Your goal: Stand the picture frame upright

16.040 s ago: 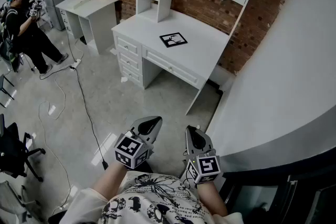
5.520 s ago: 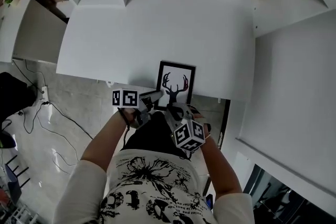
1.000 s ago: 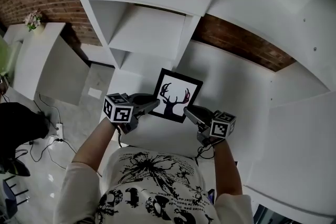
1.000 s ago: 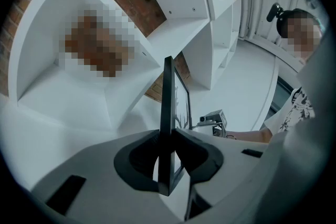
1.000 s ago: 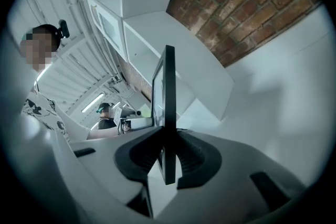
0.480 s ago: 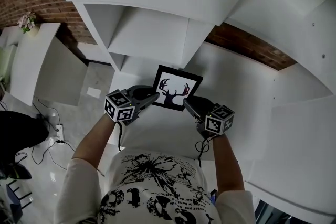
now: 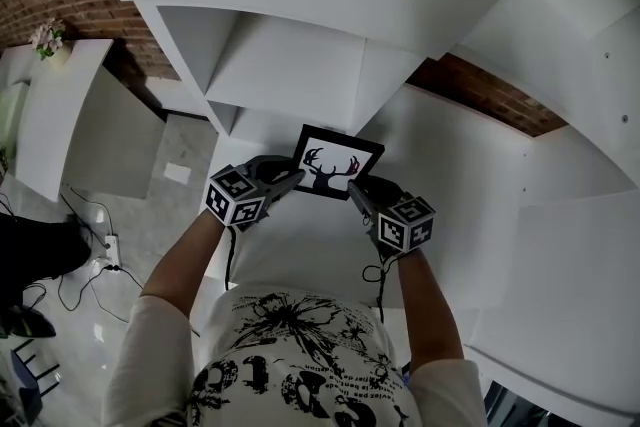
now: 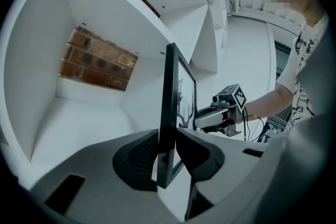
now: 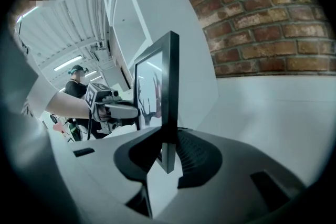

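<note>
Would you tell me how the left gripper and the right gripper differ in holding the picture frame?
The left gripper clamps the picture frame on its left edge; the right gripper clamps the right edge. The left gripper's jaws have just been opening, frame between them; the right gripper's pinch it. Both grip near the bottom corners.

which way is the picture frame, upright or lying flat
Upright: the picture frame stands on edge, its side running straight up in both gripper views. Cannot tell if its bottom rests on the desk.
</note>
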Motion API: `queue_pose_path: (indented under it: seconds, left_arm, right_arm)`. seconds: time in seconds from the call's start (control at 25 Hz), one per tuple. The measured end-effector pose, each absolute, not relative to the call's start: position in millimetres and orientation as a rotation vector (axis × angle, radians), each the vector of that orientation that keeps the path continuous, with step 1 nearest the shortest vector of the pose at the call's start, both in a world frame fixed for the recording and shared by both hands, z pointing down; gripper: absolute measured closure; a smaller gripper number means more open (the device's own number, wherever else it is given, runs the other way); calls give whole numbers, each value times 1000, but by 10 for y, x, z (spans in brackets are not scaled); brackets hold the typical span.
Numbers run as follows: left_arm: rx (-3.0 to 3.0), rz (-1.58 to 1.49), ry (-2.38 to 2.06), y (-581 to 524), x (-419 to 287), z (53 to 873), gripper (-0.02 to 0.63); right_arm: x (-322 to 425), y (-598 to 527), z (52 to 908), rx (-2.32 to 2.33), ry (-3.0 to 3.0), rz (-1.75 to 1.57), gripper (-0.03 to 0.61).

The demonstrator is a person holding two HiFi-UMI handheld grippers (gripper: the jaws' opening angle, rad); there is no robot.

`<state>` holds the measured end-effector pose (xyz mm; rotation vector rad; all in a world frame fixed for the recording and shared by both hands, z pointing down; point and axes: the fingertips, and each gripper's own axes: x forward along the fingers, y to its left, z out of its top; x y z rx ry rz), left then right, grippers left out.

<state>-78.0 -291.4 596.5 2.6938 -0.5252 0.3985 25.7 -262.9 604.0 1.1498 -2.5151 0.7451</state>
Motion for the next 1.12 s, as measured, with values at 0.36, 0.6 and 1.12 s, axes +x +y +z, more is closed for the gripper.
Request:
queue_pose_path:
  seconds: [0.36,0.6,1.12]
  left_arm:
    - [2708,458,-574,-3053,-764,6121,489]
    - [2651,490,-657,-3202,-776,6267,486]
    - [2638,494,-685,-3362,-768,6353,480]
  right_arm:
    - [296,-2786,6234,1202,-2411,693,488]
    - [315,-2874,6338,1211,-2333,623,488]
    - [329,-3055,6350,1250,-2311,554,485]
